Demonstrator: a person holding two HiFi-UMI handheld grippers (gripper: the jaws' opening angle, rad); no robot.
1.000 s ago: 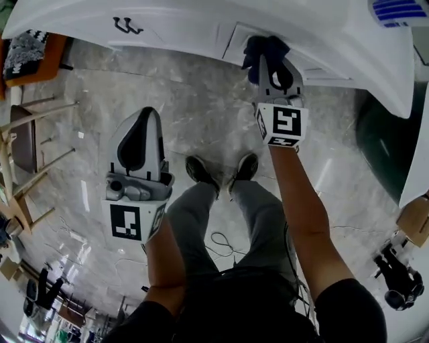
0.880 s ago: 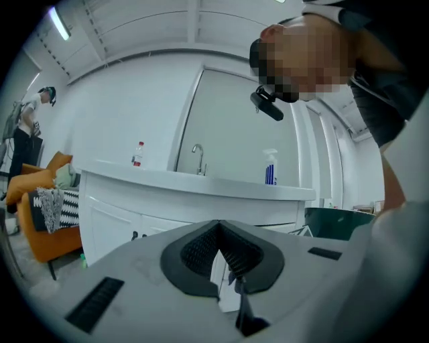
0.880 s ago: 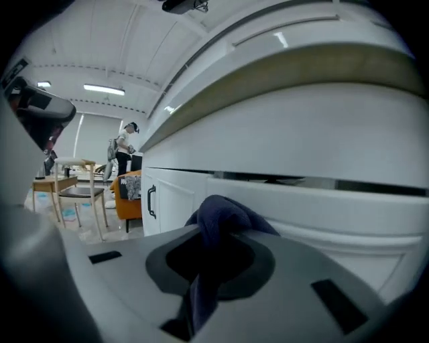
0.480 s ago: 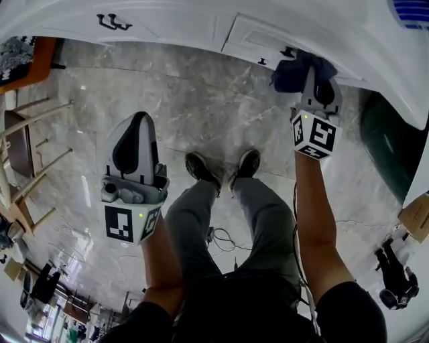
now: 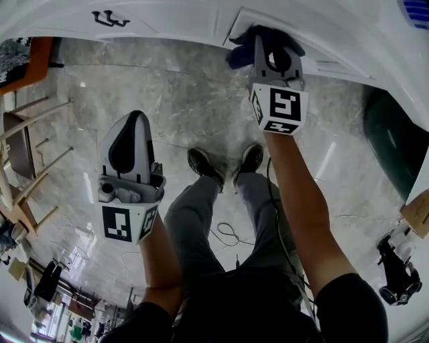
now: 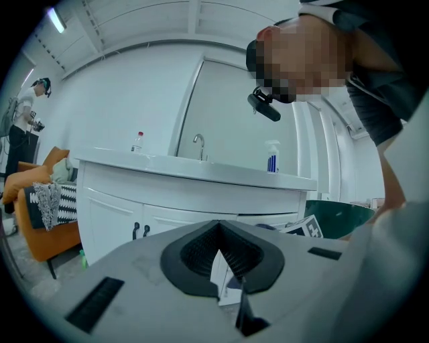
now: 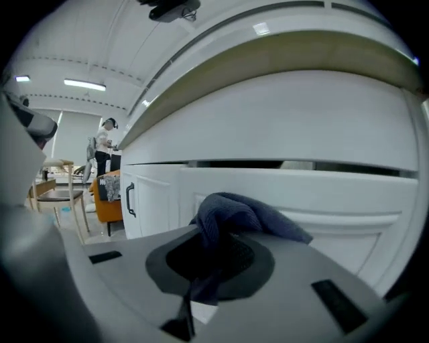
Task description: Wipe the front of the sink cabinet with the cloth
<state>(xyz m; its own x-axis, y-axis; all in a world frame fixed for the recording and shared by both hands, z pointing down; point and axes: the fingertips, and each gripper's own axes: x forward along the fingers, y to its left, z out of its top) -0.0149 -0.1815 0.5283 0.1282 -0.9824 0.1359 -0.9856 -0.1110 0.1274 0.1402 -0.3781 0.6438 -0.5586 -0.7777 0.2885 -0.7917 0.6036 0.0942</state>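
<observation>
The white sink cabinet (image 5: 188, 23) runs across the top of the head view; its drawer and door panels (image 7: 281, 194) fill the right gripper view. My right gripper (image 5: 267, 41) is shut on a dark blue cloth (image 5: 241, 53) and holds it against the cabinet front near a panel edge. In the right gripper view the cloth (image 7: 234, 211) bunches out of the shut jaws (image 7: 213, 249) toward the panel. My left gripper (image 5: 132, 120) hangs over the marble floor, well back from the cabinet, shut with nothing in it (image 6: 218, 231).
Black door handles (image 5: 107, 17) sit to the left on the cabinet. A dark green bin (image 5: 395, 147) stands at the right, a wooden chair (image 5: 27, 134) and orange seat (image 5: 27, 57) at the left. My shoes (image 5: 201, 167) and a thin cable (image 5: 224, 238) are on the floor.
The right gripper with the cloth swept right along the cabinet front, then back left to about where it started. The left gripper has hardly moved.
</observation>
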